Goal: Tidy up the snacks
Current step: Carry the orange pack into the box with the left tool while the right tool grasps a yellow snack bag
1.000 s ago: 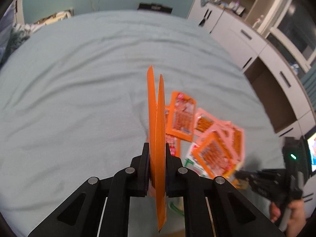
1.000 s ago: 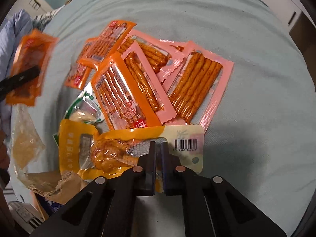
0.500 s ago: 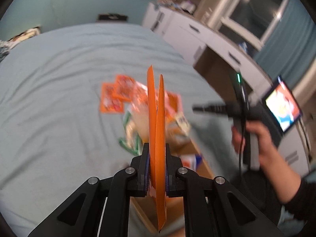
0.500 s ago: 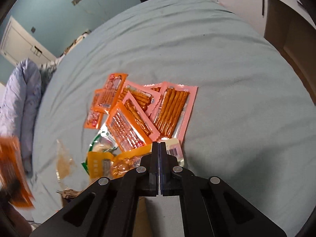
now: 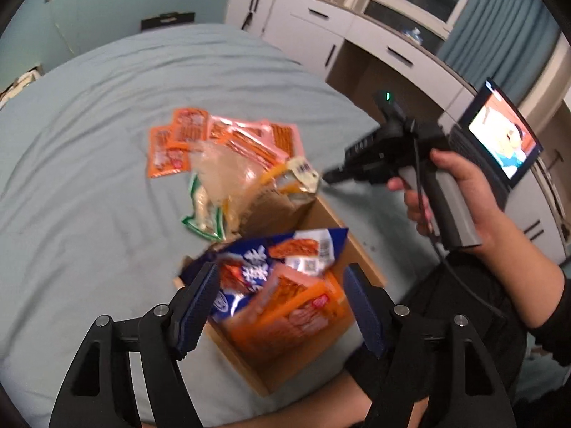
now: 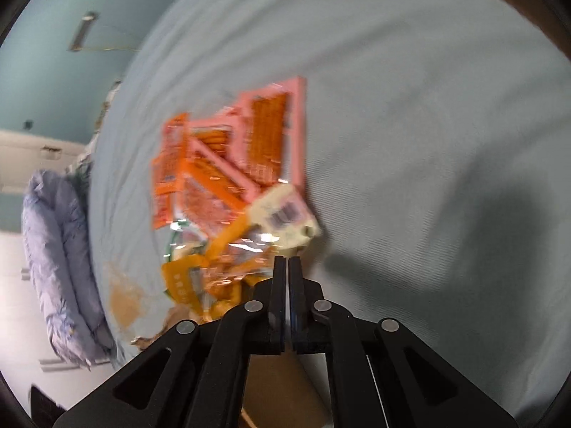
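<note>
L tool opening above box w/ snacks; R tool closed, prob. empty.

**Orange, pink and blue on a pale sheet**

The bedsheet is plain pale blue-grey. On it, beyond the brown cardboard box, lie orange and pink snack packets. Inside the box sit a dark blue packet with white lettering and an orange one.
</note>
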Tool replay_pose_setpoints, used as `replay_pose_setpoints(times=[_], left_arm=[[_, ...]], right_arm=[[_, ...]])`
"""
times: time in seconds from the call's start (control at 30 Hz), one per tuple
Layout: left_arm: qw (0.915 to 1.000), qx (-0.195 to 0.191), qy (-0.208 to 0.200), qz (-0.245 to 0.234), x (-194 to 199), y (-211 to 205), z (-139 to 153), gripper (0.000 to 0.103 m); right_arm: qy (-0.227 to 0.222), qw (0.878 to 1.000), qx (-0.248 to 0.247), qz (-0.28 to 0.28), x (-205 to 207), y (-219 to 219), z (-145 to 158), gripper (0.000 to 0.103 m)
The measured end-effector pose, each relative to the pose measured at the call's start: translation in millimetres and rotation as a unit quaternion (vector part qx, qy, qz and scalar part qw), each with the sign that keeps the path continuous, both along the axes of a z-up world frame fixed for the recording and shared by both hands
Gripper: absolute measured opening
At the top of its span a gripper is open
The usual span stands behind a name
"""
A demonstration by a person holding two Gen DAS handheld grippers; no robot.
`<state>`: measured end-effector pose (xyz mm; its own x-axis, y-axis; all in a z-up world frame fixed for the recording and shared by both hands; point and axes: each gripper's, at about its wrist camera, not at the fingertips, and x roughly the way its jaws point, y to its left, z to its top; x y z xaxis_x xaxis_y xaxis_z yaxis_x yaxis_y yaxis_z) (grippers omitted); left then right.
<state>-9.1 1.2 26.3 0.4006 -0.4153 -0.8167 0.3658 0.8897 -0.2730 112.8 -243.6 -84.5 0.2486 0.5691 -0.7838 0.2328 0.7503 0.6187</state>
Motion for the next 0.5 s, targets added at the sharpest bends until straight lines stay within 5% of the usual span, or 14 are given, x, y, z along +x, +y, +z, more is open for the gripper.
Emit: replay_pose_setpoints(times=[0.3, 0.37, 0.43, 0.5], left_arm=[[0.993, 0.001, 0.027, 0.115, 30, 41, -14, 0.076], [0.9902, 0.015, 0.033, 0.135, 34, 46, -20, 0.076], [0.9879, 0.032, 0.034, 0.148, 39, 49, -25, 0.076], [0.9861, 0.044, 0.035, 0.156, 44, 52, -29, 0.076]], right_arm=[[0.024, 1.0, 0.004, -0.014, 8, -6, -1, 0.003], [0.04, 0.998, 0.014, -0.037, 5, -9, -6, 0.019], [0.049, 0.996, 0.032, -0.07, -1, -8, -11, 0.059], [0.045, 0.991, 0.05, -0.116, -6, -13, -14, 0.081]])
